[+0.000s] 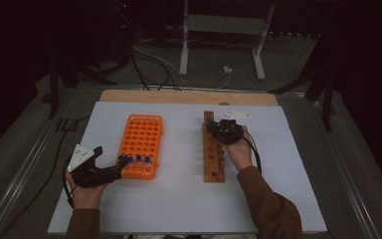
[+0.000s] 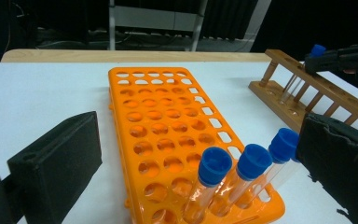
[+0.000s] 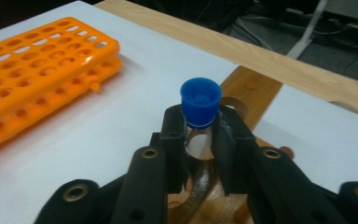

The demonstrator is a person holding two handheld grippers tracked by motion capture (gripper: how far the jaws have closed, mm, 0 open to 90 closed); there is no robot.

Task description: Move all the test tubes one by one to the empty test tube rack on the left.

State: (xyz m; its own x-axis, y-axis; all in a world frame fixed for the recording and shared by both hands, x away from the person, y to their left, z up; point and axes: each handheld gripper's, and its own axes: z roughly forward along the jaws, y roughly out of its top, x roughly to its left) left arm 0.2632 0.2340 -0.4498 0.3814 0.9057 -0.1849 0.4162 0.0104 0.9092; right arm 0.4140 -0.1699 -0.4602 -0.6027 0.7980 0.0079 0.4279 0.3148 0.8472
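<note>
Left gripper sits nearest, at the near left corner of the white table, jaws spread wide and released, nothing between them; 1 jaw stands just beside the blue-capped tubes in the near row of the orange tube rack. 3 caps are clear in the left gripper view, 4 blue dots in the high view. Those tubes lean away from upright.

Right of centre, the wooden rack runs away from the person. Right gripper is clenched on a capped test tube, pads pinching the glass just under the blue cap. Tube's long axis is near vertical, cap up, bottom end pointing down at a hole in the wooden rack.

Risks, my read:
- grip is high on smooth glass, so the tube could swing or slip if the hand tilts
- bottom end is hidden behind the jaws, so it could catch the hole's edge and jam
- left jaw near the leaning tubes could knock 1 on any sideways move
</note>
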